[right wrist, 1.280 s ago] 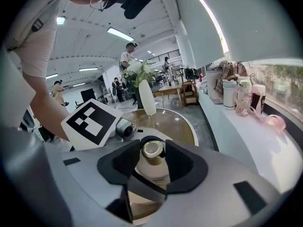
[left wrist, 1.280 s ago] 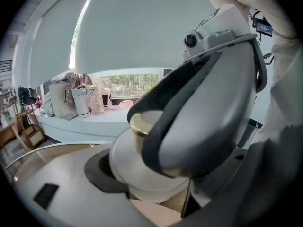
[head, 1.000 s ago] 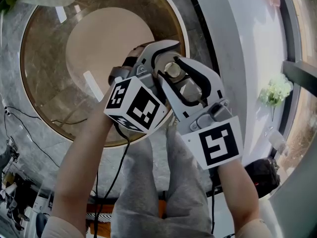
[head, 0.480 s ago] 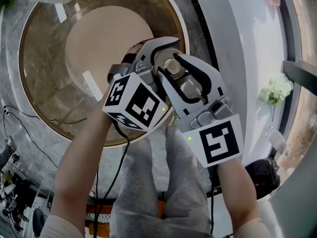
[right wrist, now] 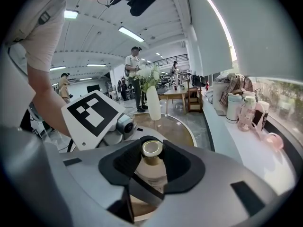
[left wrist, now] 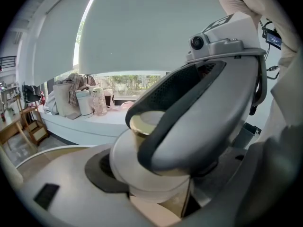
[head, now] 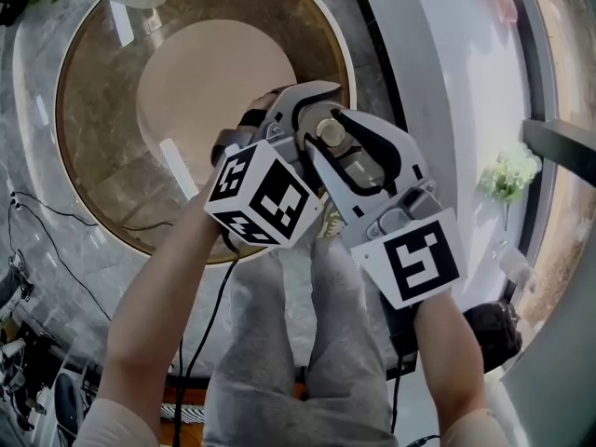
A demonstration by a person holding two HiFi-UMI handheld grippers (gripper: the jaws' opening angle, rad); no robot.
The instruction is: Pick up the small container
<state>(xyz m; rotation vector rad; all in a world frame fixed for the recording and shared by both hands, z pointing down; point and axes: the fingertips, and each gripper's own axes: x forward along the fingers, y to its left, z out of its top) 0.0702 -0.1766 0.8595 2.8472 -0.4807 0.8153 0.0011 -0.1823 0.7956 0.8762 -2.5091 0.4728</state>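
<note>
Mostly we see only the gold cap of the small container (right wrist: 152,149), lifted above the round desk (head: 102,156), both the right gripper (right wrist: 152,167) and the left gripper (left wrist: 156,174) with fingers (left wrist: 102,171) clenched round it.

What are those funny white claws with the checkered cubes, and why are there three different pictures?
They are grabbing tools, and a person holds one in each hand. One picture comes from a camera on the person's head, looking down. The other two come from cameras riding on each tool. The left gripper and the right gripper both pinch one small container with a gold cap, held in the air by a round glass table. A white vase with flowers stands on that table.
</note>
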